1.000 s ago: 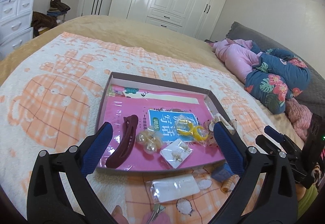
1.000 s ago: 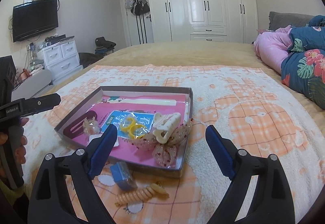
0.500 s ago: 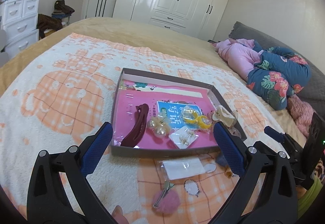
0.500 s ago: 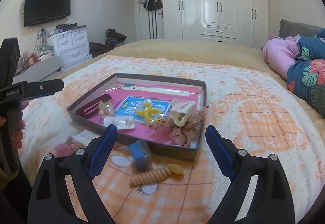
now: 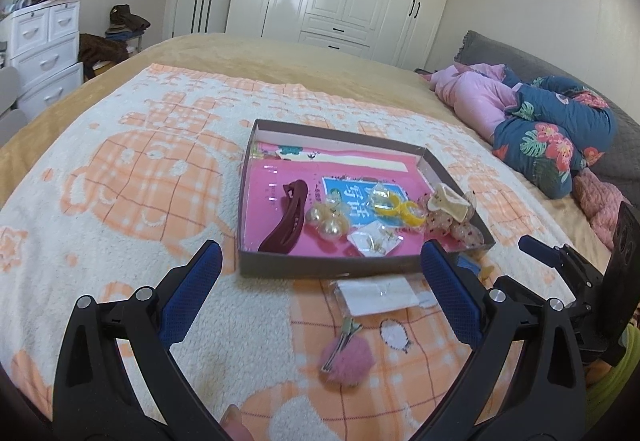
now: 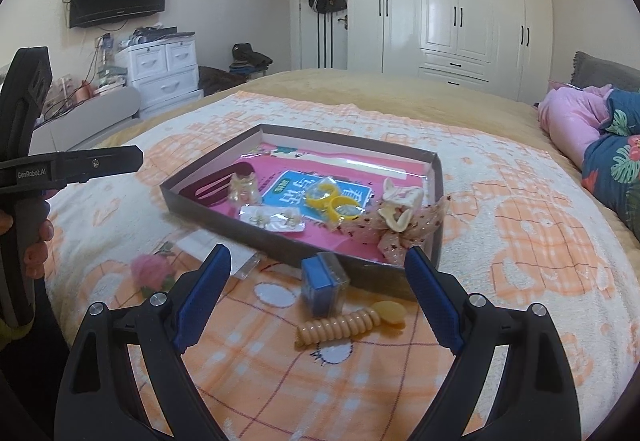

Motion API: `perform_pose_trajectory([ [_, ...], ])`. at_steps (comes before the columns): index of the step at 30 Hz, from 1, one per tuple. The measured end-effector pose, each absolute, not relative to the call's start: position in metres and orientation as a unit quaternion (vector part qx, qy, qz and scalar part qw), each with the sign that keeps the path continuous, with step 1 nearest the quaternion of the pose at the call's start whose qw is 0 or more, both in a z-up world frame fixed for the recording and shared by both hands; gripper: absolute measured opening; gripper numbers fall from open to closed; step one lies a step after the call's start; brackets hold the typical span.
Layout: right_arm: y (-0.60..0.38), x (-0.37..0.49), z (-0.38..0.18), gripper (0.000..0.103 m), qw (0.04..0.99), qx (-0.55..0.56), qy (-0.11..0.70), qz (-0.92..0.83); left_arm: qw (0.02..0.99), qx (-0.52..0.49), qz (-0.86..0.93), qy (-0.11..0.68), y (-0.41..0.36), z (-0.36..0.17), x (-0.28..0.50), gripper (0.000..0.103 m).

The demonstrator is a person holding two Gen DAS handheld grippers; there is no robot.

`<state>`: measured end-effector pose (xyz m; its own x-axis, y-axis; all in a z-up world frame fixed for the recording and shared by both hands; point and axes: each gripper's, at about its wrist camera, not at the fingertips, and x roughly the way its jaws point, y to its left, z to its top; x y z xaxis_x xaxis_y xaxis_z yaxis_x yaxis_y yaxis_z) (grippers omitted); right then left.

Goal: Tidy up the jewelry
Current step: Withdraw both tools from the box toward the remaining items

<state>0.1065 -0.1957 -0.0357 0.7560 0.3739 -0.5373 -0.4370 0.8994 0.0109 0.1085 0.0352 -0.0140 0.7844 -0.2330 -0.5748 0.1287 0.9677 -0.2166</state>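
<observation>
1. Both grippers have drawn back from the box since a second ago, so more blanket now shows in front of it, with the pink pompom clip (image 5: 347, 355) newly in sight.
2. A blanket (image 5: 132, 185) with an orange check pattern covers the bed and carries everything.
3. A shallow box (image 5: 320, 266) lies near the blanket's middle, holding a dark red hair clip (image 5: 286, 219), pearl earrings (image 5: 326, 219), yellow rings (image 6: 334, 201) and a dotted bow (image 6: 394, 229).
4. The left gripper (image 5: 320, 293) is wide open and empty, short of the box's near edge.
5. The right gripper (image 6: 318, 299) is also wide open, gripping nothing.
6. A clear packet (image 5: 378, 295), a small blue box (image 6: 322, 283) and a beige coil hair tie (image 6: 344, 327) lie on the blanket just outside the box's near edge.
</observation>
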Motion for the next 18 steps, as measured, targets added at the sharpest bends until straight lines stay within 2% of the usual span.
perform_pose_trajectory([
  [18,-0.184,0.097,-0.049,0.086,0.924,-0.07,0.294,0.233,0.93,-0.069,-0.094,0.349,0.039,-0.037,0.091,0.091],
])
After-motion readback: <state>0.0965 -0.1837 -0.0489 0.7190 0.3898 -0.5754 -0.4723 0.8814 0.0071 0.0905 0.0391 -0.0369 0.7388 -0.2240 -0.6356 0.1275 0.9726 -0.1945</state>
